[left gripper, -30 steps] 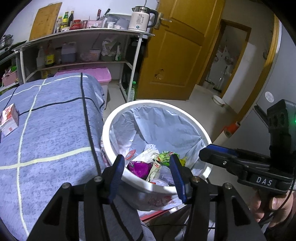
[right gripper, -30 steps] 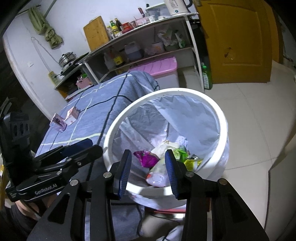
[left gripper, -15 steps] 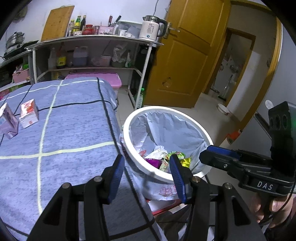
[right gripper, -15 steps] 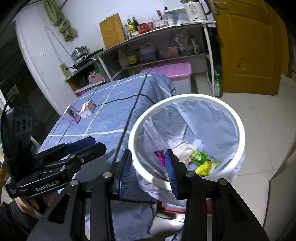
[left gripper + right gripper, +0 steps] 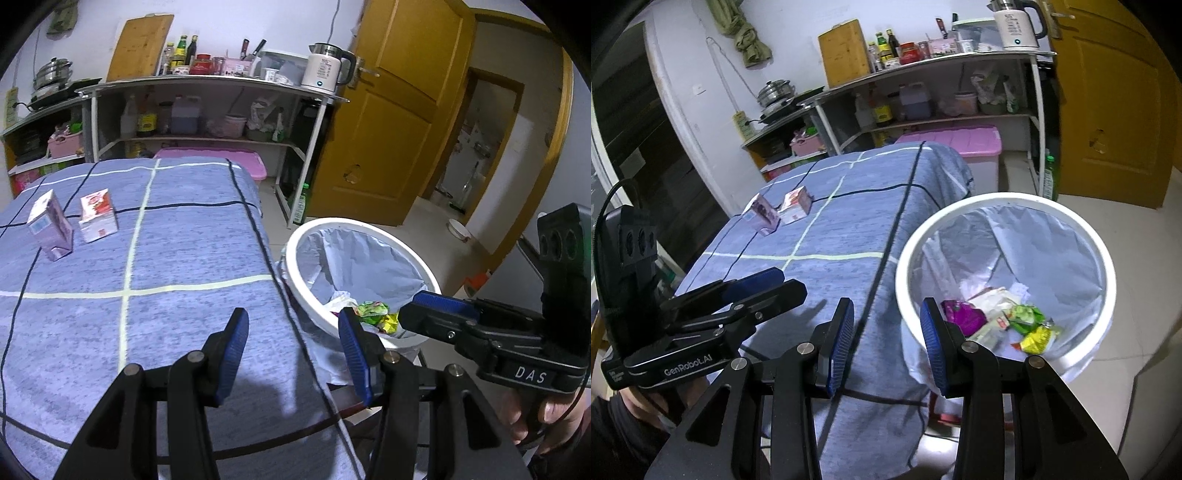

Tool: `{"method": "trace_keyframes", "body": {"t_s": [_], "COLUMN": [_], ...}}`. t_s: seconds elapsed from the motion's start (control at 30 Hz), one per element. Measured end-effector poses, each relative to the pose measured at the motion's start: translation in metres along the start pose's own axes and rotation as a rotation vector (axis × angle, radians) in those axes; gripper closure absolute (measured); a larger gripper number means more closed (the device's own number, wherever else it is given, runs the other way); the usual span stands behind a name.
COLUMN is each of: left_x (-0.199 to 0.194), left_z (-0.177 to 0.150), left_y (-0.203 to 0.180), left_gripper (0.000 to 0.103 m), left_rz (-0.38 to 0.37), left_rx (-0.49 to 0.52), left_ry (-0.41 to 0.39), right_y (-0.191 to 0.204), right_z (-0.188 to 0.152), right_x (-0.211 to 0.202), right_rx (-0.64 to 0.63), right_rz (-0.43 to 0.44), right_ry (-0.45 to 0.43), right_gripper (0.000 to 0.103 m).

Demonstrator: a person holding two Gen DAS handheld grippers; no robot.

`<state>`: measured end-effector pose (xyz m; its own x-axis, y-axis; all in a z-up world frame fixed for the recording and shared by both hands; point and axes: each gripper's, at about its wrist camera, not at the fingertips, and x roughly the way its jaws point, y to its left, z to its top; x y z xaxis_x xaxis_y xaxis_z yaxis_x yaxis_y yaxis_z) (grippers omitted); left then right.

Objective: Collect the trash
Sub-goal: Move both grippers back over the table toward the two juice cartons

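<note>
A purple carton (image 5: pixel 50 225) (image 5: pixel 761 215) and a red-and-white carton (image 5: pixel 98 215) (image 5: pixel 795 204) stand side by side on the far left of the blue checked tablecloth (image 5: pixel 166 258) (image 5: pixel 849 229). A white bin (image 5: pixel 295 266) (image 5: pixel 1071 225) with a pale liner stands off the table's right edge and holds several wrappers (image 5: pixel 997 321). My left gripper (image 5: pixel 293 349) is open and empty over the table's near right corner. My right gripper (image 5: pixel 886 341) is open and empty between the table edge and the bin.
A metal shelf rack (image 5: pixel 221 110) (image 5: pixel 942 92) with bottles, a kettle (image 5: pixel 327 70) and a cutting board stands behind the table. A pink storage box (image 5: pixel 956 144) sits under it. A yellow door (image 5: pixel 399 122) is at the right. A green bottle (image 5: pixel 301 206) stands on the floor.
Both grippers have pulled back and swung left, away from above the bin toward the table. The two cartons have come into fuller view. Both stay open and empty.
</note>
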<state>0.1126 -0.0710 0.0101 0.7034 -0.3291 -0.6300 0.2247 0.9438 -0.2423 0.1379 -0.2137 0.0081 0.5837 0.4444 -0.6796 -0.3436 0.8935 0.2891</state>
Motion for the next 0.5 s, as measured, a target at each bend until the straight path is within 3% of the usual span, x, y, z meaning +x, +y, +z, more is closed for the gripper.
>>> {"method": "trace_keyframes", "body": {"t_s": [0.5], "left_x": [-0.019], "left_z": [-0.009], "left_y": [0.036], "left_gripper": [0.051], "left_rz": [0.069], "left_rx": [-0.058], "left_ry": [-0.032], "right_y": [0.029], "right_z": [0.005], "right_x": [0.022], "right_rx": [-0.052], "right_rz": [0.057], "right_ry": [0.025], "right_gripper": [0.064]}}
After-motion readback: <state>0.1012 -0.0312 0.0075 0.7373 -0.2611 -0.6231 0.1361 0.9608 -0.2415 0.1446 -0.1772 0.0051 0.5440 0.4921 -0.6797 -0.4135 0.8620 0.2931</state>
